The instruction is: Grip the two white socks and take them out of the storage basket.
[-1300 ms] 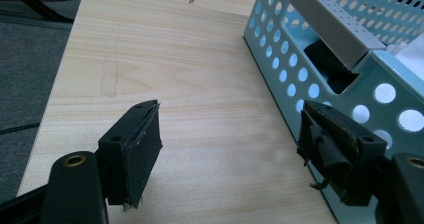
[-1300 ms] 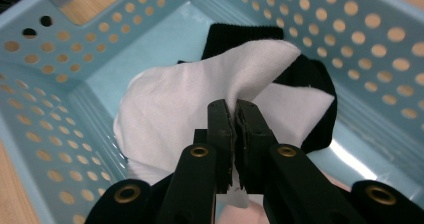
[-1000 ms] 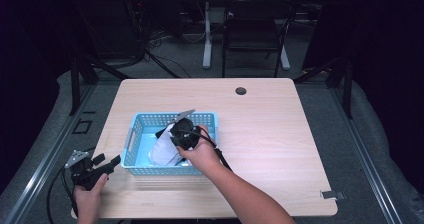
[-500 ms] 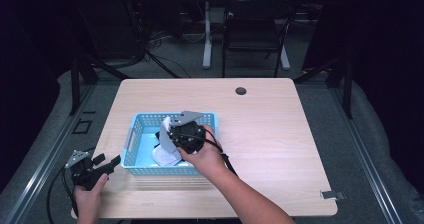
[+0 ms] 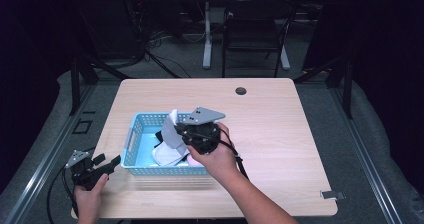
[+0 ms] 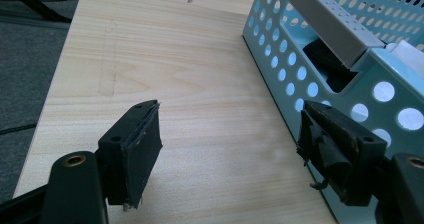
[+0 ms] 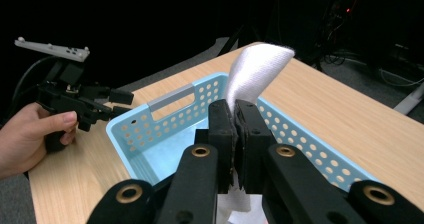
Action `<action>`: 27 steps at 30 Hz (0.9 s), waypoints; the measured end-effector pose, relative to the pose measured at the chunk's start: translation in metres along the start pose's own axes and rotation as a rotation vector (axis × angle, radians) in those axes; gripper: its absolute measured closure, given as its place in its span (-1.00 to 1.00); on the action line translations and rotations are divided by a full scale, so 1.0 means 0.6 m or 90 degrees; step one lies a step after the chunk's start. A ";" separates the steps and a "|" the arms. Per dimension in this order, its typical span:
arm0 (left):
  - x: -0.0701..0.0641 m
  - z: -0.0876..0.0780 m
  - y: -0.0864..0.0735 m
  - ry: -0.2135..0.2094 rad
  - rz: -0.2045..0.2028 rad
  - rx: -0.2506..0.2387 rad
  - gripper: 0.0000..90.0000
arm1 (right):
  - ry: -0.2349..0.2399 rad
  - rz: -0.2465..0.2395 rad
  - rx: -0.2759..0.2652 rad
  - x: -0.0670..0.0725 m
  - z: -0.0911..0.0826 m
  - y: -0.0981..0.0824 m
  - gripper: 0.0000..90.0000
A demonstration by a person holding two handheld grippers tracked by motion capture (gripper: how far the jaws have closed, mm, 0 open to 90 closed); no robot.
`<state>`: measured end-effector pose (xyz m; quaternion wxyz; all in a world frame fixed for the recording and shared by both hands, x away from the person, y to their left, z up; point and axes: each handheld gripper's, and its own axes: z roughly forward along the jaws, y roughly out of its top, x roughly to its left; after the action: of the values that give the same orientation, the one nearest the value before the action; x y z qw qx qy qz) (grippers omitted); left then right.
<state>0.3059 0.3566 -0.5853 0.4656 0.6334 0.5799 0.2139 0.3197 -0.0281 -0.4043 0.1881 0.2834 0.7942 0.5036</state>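
Cloth [image 5: 170, 129], white, hangs from the right gripper [image 5: 186, 132] in the high view, lifted above the light blue basket [image 5: 131, 139] that sits on the left half of the wooden table [image 5: 280, 134]. The jaws there are hidden behind the gripper's body and its grey plate, but the cloth curls up out of their end, with its lower part trailing down to more white fabric on the basket floor. A small dark item lies in the basket beside it; what it is cannot be told. The left gripper [image 5: 111, 163] rests at the table's near left corner, just beside the basket's short wall, its jaws pointing at that wall.

Seen from the left gripper view, the left gripper [image 6: 230, 149] has its two black jaws standing wide apart with only bare tabletop between them. The right-hand jaw lies right against the perforated basket [image 6: 320, 69] wall; whether it touches cannot be told. The cloth [image 6: 412, 54] shows as a white patch inside the basket, well apart from these jaws.

From the right gripper view, the right gripper [image 7: 234, 121] has its jaws pressed together on the cloth [image 7: 255, 71], which stands up in a folded peak above the pads and also hangs below them. The basket [image 7: 165, 119] lies underneath, and the left gripper [image 7: 120, 96] is farther off in a hand [image 7: 30, 134] at the table's edge.
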 end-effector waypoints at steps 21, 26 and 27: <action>-0.001 0.000 0.000 0.001 0.004 0.007 -0.45 | -0.079 0.045 -0.055 -0.054 -0.128 -0.037 0.94; -0.001 0.000 0.000 0.002 0.003 0.008 -0.45 | -0.109 0.054 -0.057 -0.068 -0.156 -0.055 0.94; -0.002 0.000 0.000 0.002 0.004 0.008 -0.45 | -0.119 0.061 -0.056 -0.074 -0.165 -0.064 0.94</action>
<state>0.3056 0.3557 -0.5852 0.4600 0.6381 0.5796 0.2127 0.2858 -0.1378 -0.3964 0.2491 0.3583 0.7359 0.5178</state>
